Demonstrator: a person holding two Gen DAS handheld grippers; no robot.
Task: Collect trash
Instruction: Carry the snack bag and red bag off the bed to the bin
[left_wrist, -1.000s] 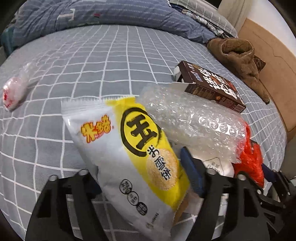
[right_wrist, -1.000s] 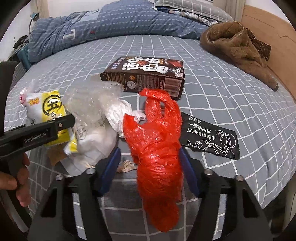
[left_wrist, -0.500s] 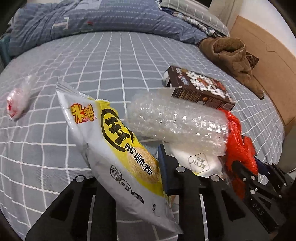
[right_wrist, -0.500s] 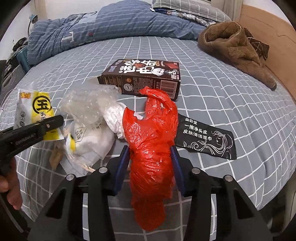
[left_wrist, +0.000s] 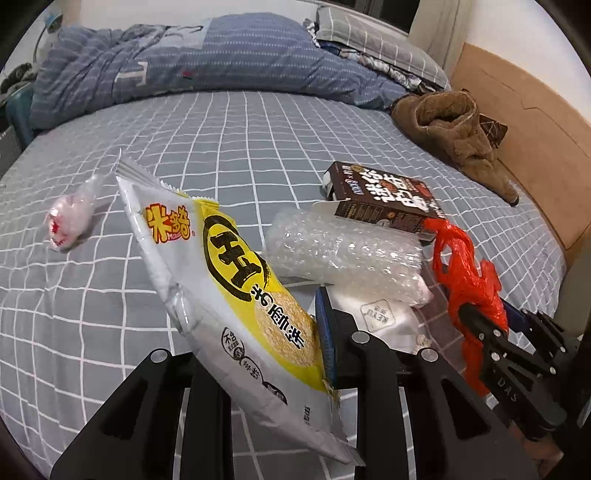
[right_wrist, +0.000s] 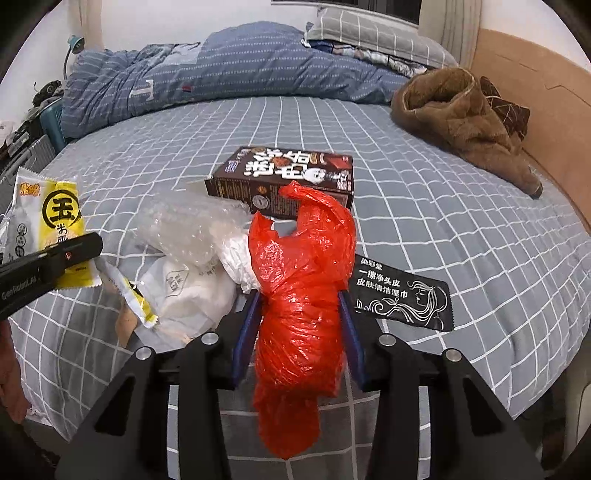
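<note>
Both the left gripper (left_wrist: 258, 354) and the right gripper (right_wrist: 297, 339) are matte black with angular cut-out frames, round silver screws and blue finger pads (right_wrist: 245, 334); white lettering marks each one's side.

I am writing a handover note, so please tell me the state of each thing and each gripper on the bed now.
left gripper: shut on yellow snack packet, lifted.
right gripper: closing on red plastic bag.
bubble wrap: crumpled, lying.
brown box: flat, end flap open.
black sachet: flat, untouched.
small white wrapper: lying apart.
</note>
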